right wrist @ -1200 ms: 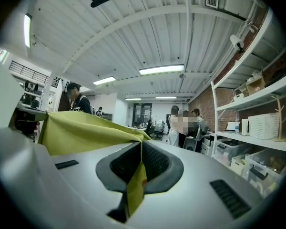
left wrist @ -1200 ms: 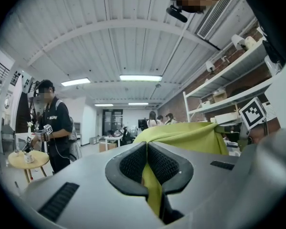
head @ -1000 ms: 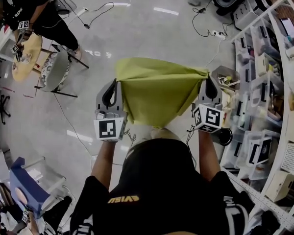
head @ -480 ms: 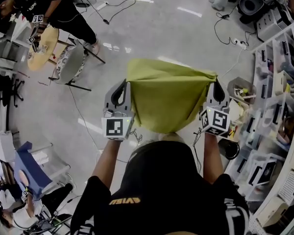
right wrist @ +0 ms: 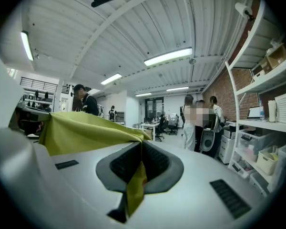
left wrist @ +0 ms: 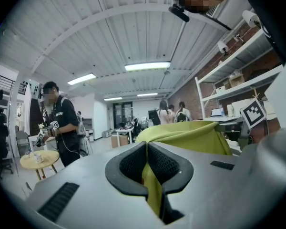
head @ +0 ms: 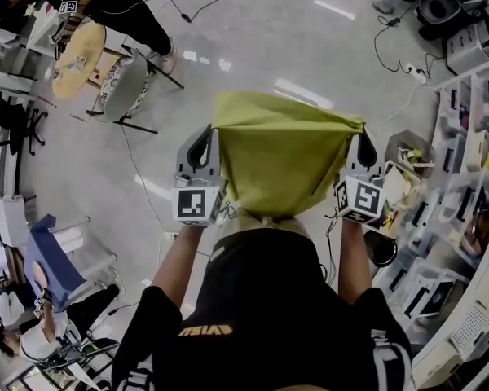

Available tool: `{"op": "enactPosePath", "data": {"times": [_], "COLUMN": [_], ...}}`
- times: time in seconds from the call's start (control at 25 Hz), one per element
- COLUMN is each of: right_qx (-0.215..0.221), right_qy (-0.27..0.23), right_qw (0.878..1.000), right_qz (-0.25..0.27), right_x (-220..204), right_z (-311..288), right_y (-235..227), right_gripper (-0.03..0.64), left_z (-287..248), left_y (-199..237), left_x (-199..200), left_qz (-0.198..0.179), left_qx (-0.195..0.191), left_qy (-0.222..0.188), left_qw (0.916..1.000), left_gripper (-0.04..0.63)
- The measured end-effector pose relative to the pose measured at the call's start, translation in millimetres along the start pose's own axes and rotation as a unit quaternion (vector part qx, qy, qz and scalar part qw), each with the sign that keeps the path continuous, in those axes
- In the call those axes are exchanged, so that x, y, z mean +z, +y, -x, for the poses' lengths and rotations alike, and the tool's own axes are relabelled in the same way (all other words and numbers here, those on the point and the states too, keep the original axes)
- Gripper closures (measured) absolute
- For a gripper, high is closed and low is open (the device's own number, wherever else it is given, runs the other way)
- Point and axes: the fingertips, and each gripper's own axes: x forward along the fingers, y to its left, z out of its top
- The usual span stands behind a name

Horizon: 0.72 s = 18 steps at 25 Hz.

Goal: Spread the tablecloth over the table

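both tools (head: 200,149) (head: 359,149) drifted slightly, still clamping the tablecloth (head: 281,157).

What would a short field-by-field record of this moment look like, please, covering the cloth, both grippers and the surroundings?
cloth: yellow-green tablecloth, held up in the air, sagging between the grippers
left gripper: shut on one end of the tablecloth's top edge
right gripper: shut on the other end
below cloth: grey floor, no table under it
right side: shelving
far left: round wooden table, another person beside it
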Motion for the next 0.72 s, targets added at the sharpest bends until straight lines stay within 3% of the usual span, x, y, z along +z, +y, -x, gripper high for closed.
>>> {"op": "enactPosePath", "data": {"times": [0.32, 0.52, 0.72], "right_qx": [-0.011, -0.029, -0.032], "right_qy": [0.007, 0.024, 0.033], "right_qw": [1.000, 0.999, 0.998], "right_qz": [0.011, 0.030, 0.047], "right_x": [-5, -8, -6], "right_z": [-21, -35, -47], "right_y": [9, 11, 12], "right_gripper": [0.609, 0.609, 0.609], "left_z": [-22, -44, -55], "left_y": [23, 31, 41], "left_x": [-20, -26, -33], "left_qz": [0.009, 0.009, 0.009], "left_qx": [-0.008, -0.043, -0.046], "left_qy": [0.044, 0.003, 0.036], "left_qw": [0.9990, 0.9990, 0.9983], "left_gripper": [0.575, 0.575, 0.575]}}
